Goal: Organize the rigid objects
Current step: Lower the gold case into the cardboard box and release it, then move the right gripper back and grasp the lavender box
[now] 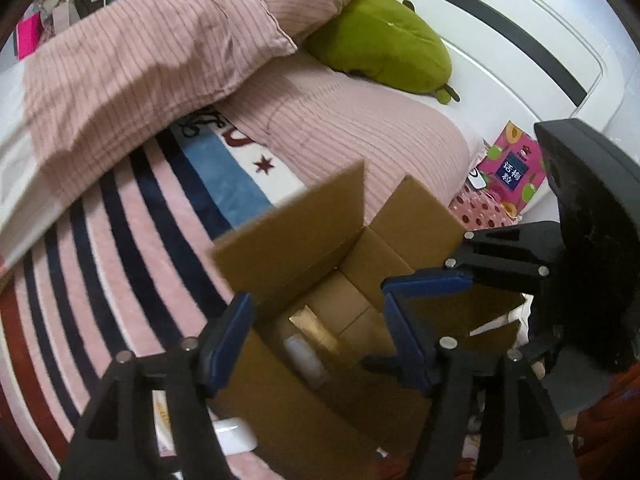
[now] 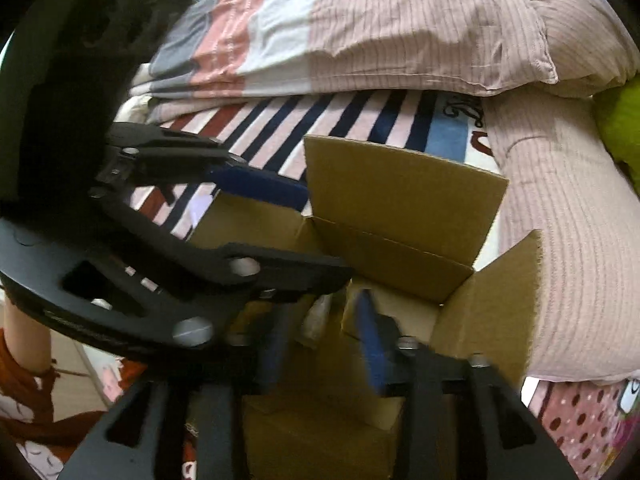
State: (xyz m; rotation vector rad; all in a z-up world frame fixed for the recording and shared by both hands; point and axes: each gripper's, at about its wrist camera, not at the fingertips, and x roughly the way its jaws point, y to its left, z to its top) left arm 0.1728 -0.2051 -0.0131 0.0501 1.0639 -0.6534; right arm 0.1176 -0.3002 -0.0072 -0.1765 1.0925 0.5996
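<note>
An open cardboard box (image 1: pixel 288 248) stands on the striped bed, flaps up; it also shows in the right wrist view (image 2: pixel 404 200). Inside lie a white bottle-like object (image 1: pixel 306 358) and a gold-coloured item (image 1: pixel 316 326). My left gripper (image 1: pixel 316 340) is open and empty over the box mouth. My right gripper (image 2: pixel 324 352) is open and empty, also above the box, where a pale bottle (image 2: pixel 318 320) shows between its fingers. The right gripper reaches in from the right in the left view (image 1: pixel 500 264); the left gripper crosses the right view (image 2: pixel 224 248).
A pink striped duvet (image 1: pixel 132 64) and pillow lie behind the box. A green plush (image 1: pixel 384 40) sits by the white headboard (image 1: pixel 520 40). A pink snack box (image 1: pixel 514 168) stands at the right. A white object (image 1: pixel 236 436) lies on the blanket (image 1: pixel 120 220) near the box.
</note>
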